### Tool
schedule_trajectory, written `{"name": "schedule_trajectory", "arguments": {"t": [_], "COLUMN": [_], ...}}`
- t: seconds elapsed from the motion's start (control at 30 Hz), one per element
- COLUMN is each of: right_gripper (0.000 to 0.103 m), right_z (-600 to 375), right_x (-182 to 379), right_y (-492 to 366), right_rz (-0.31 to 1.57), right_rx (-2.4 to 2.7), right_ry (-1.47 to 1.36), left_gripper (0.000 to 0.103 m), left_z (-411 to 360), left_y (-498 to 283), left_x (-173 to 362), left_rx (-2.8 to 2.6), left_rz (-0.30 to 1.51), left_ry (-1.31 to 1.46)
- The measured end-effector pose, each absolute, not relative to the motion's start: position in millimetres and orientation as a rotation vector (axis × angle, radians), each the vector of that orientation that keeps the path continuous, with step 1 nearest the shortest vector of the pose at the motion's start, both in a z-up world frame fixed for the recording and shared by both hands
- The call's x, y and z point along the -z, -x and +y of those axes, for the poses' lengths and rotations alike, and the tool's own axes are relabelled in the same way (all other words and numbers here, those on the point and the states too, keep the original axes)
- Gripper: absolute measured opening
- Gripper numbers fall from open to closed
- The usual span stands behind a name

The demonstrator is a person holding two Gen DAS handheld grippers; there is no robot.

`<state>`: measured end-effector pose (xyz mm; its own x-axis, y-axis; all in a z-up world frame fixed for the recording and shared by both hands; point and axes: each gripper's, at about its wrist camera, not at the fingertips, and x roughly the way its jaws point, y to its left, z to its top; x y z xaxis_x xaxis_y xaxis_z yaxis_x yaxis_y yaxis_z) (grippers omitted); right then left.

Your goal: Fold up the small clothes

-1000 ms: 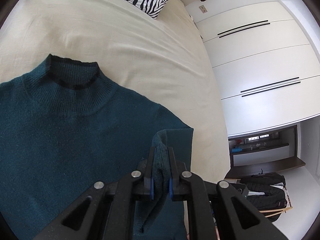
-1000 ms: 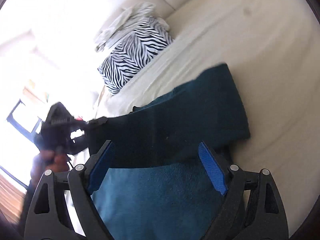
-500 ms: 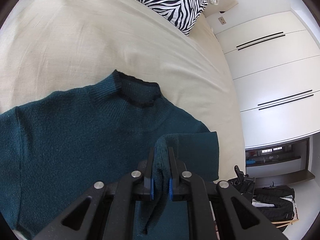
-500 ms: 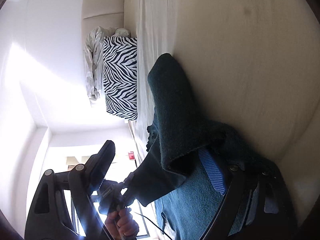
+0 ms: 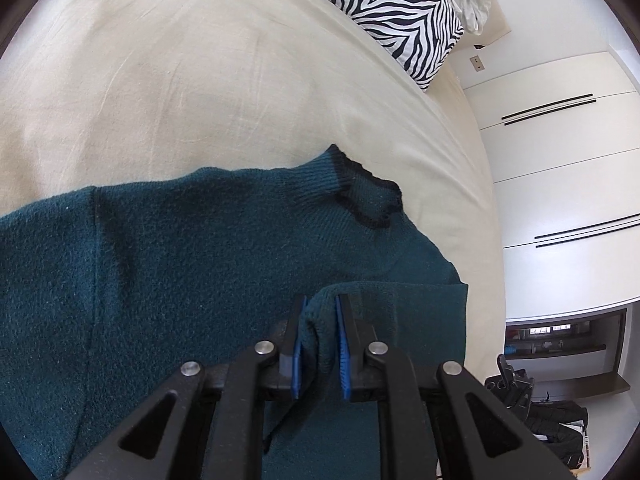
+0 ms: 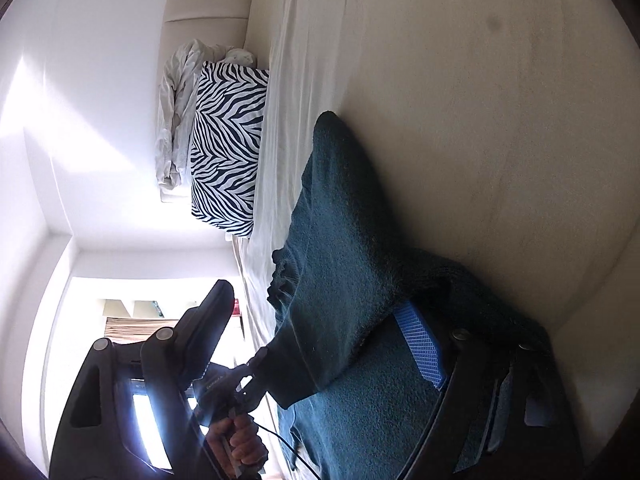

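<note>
The left hand-held gripper [image 5: 320,312], jaws just easing apart, still pinched the sweater [image 5: 180,264] sleeve; the right hand-held gripper [image 6: 320,312] gaped wide over the bed [image 5: 200,80].

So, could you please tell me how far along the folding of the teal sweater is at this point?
Early on. Done: the teal sweater lies spread on the bed, collar towards the zebra pillow. In hand: the left gripper has one sleeve drawn over the body, its fingers just easing open around the fabric. The right gripper stands open over the other sleeve. Left: that sleeve and the body folds.
</note>
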<state>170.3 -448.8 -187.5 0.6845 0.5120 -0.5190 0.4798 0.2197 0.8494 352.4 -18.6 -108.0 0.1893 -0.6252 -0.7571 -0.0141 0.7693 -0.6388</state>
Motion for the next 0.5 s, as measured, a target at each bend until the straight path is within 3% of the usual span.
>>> {"name": "schedule_trajectory", "arguments": {"t": [0.13, 0.3, 0.5], "right_gripper": [0.08, 0.081, 0.081], "right_z": [-457, -482, -491], "right_x": [164, 130, 143], "right_y": [-156, -175, -247], "right_rz": [0.967, 0.965, 1.039], "right_rx": [-0.033, -0.102, -0.215], "right_ry": [-1.306, -1.223, -1.223], "left_gripper": [0.046, 0.046, 0.049], "left_z": [-2, 6, -54], "left_y": [-348, -331, -338], "left_x": [118, 91, 81], "left_rx": [0.4, 0.304, 0.492], "left_rz": [1.342, 1.224, 1.144], "left_ry": [0.583, 0.469, 0.382]}}
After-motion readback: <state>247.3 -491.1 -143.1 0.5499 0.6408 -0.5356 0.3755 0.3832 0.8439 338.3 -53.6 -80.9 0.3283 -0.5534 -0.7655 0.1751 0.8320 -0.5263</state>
